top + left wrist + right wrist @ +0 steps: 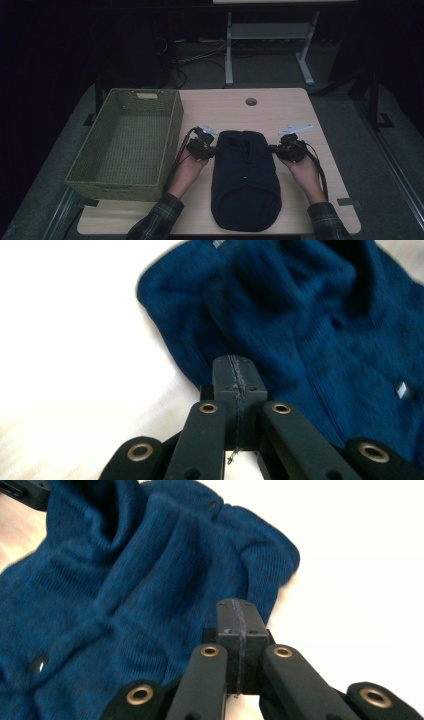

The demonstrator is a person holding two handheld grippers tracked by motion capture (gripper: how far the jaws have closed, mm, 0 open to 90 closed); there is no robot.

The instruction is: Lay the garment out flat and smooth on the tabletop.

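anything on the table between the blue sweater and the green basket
Nothing visible apart from the left gripper and the hand holding it, at the sweater's left edge. The basket stands just left of that on the table; only its near wall would need clearing.

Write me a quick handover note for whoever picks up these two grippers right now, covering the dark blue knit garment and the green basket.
Left gripper: jaws shut, at the left edge of the dark blue knit garment; no cloth visibly pinched.
Right gripper: jaws shut, at the garment's right edge; likewise nothing seen between its jaws.
Garment: lies folded narrow on the table, between the hands.
Green woven basket: left of the garment, nothing in it.
Done: garment looks folded.
Left: probably grip it and put it in the basket.
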